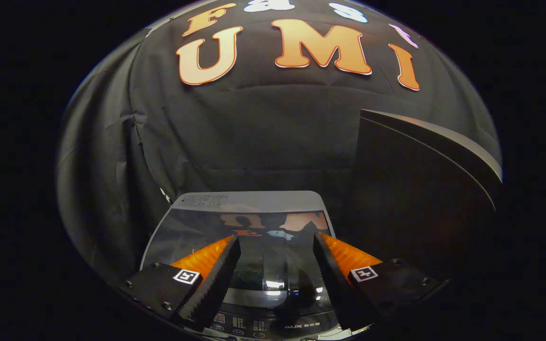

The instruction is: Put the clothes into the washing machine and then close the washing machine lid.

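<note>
Gripper (277,239) is held spread apart, nothing between the fingers. Washing machine (254,201) is seen at 6 o'clock below them, glossy lid (192,232) down. Dark panel (420,189) stands at 3 o'clock.

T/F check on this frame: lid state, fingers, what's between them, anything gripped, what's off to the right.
1. The washing machine lid is down. True.
2. The gripper has its fingers closed together. False: they stand apart, open.
3. The lid's handle lies between the fingers. True.
4. The gripper holds a piece of clothing. False: nothing is between the fingers.
5. A dark panel stands to the right of the machine. True.
</note>
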Demonstrator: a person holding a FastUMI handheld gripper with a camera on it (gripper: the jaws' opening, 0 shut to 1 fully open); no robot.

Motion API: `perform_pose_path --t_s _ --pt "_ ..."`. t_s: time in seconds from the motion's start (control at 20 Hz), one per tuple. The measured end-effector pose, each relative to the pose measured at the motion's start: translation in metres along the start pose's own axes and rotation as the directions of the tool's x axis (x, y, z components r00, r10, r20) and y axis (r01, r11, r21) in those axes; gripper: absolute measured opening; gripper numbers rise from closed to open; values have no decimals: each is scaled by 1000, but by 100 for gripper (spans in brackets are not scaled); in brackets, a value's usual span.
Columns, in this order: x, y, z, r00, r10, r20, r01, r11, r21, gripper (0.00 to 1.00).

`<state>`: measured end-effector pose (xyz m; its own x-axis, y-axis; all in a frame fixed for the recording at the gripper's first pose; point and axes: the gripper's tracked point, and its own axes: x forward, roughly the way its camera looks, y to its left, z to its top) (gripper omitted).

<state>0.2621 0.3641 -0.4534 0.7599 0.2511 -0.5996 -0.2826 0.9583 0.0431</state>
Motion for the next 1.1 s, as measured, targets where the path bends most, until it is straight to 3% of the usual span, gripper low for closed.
perform_pose_path --t_s 0.25,0.6,0.9,1.1 --pt "-10 3 8 1000 19 -9 -19 1000 -14 100" --pt "-63 20 95 982 48 184 -45 999 -23 100" --pt "-159 19 195 920 49 390 -56 998 6 99" --pt "-224 -3 233 875 111 472 -113 993 -24 99"
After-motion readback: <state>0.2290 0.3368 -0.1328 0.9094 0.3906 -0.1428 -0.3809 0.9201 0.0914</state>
